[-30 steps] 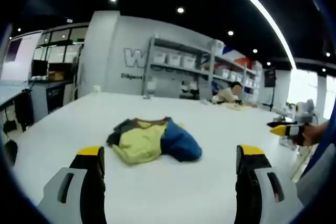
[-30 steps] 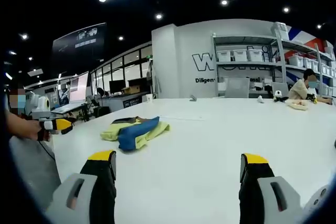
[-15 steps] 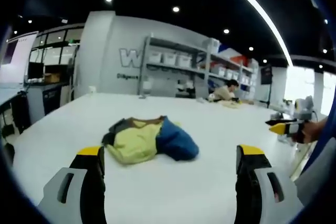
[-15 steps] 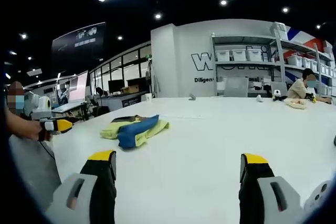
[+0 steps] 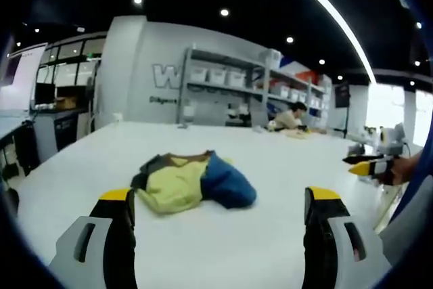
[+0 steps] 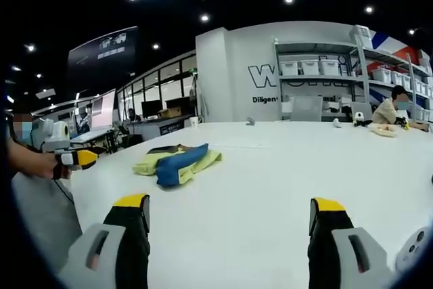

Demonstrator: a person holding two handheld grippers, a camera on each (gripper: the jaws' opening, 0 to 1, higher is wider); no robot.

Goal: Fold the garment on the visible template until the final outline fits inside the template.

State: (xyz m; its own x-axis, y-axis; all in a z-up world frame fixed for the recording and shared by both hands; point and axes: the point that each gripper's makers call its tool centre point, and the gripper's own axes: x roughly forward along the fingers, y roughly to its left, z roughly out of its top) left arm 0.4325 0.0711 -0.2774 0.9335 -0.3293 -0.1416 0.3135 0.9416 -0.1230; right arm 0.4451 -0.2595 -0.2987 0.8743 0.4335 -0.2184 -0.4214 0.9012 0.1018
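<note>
The garment (image 5: 193, 181) lies crumpled in a heap on the white table (image 5: 270, 167), yellow and blue with a dark patch at one edge. It sits ahead of the left claw (image 5: 220, 225), apart from it, and farther off, ahead-left of the right claw (image 6: 230, 231).

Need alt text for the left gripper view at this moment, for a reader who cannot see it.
A crumpled yellow and blue garment lies on a white table, just ahead of the left gripper, whose jaws stand open and empty. The right gripper, held in a hand, enters at the right edge, with shelves behind.
</note>
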